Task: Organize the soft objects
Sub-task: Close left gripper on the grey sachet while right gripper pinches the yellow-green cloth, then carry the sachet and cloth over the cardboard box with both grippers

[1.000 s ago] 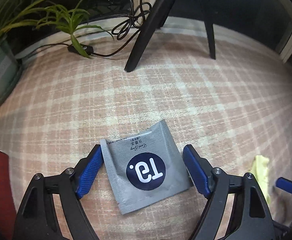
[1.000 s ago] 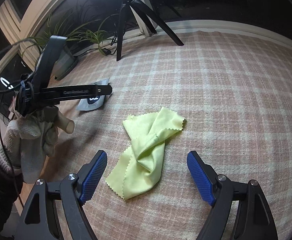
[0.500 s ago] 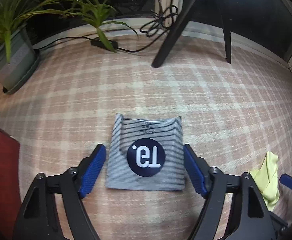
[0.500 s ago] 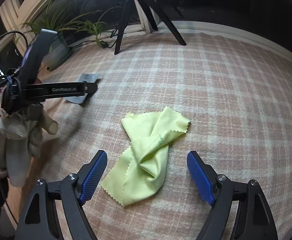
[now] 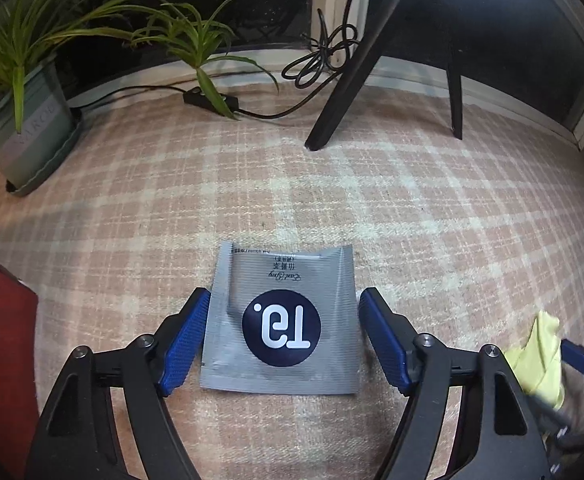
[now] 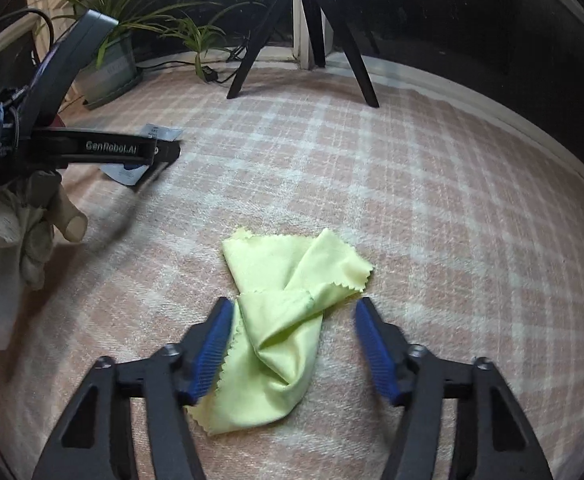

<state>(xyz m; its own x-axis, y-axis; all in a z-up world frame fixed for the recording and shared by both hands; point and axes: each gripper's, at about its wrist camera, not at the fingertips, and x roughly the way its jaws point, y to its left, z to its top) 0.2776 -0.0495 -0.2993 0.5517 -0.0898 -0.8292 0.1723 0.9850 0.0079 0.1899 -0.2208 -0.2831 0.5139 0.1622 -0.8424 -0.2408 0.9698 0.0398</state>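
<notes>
A flat grey pouch (image 5: 280, 322) with a dark round "T9" logo lies on the pink plaid cloth. My left gripper (image 5: 284, 334) is open and straddles the pouch, its blue pads at either side edge. A crumpled yellow-green cloth (image 6: 280, 332) with zigzag edges lies between the blue pads of my right gripper (image 6: 292, 344), which is open and low over it. The cloth also shows at the right edge of the left wrist view (image 5: 540, 360). The left gripper (image 6: 92, 148) and part of the pouch (image 6: 132, 168) show in the right wrist view.
A potted plant (image 5: 24, 136) stands at the far left. Black tripod legs (image 5: 344, 84) and a coiled cable (image 5: 324, 56) are at the back by the window. A red object (image 5: 0, 344) sits at the left edge. Plaid cloth (image 6: 432, 200) stretches to the right.
My left gripper has turned and settled squarely around the pouch. My right gripper has lowered onto the yellow cloth and its jaws have narrowed around it.
</notes>
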